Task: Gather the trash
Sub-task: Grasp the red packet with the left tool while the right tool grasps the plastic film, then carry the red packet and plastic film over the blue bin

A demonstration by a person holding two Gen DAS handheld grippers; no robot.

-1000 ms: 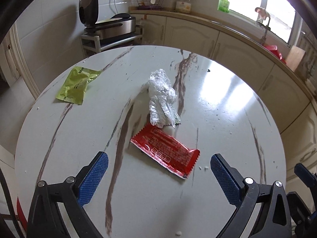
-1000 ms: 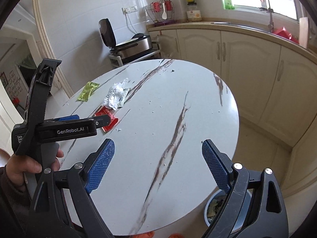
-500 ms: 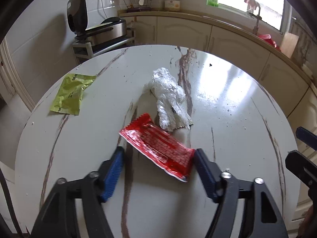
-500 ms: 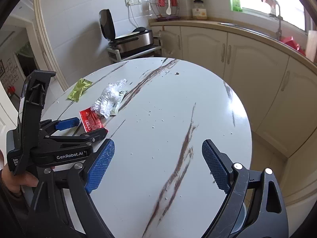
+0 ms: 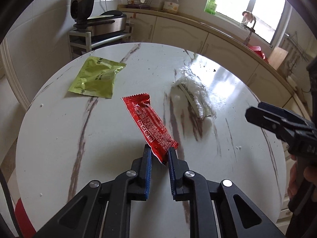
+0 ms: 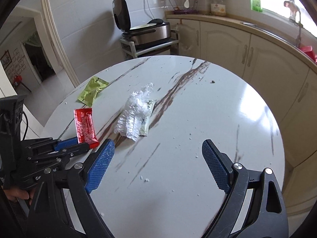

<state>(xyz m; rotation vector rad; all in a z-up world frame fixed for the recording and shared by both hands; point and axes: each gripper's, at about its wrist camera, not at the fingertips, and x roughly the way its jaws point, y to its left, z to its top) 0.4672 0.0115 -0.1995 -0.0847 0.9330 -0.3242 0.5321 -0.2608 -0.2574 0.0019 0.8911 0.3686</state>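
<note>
My left gripper (image 5: 159,152) is shut on the near end of a red snack wrapper (image 5: 148,125), which sticks out forward over the round marble table (image 5: 59,138). A green wrapper (image 5: 97,78) lies flat at the far left. A crumpled clear plastic wrapper (image 5: 195,93) with a white sachet lies to the right. In the right wrist view my right gripper (image 6: 156,156) is open and empty above the table, with the clear plastic (image 6: 134,113) ahead of it, the red wrapper (image 6: 85,126) and the left gripper (image 6: 69,145) at its left, and the green wrapper (image 6: 93,91) farther back.
A metal cart with a rice cooker (image 6: 146,29) stands behind the table. Cream cabinets (image 6: 247,45) and a counter curve along the right under a window. Crumbs dot the table top. A doorway (image 6: 29,59) opens at the left.
My left gripper closed its fingers on the red wrapper's near end and lifted it, turning it lengthwise. My right gripper swung left toward the trash, still open.
</note>
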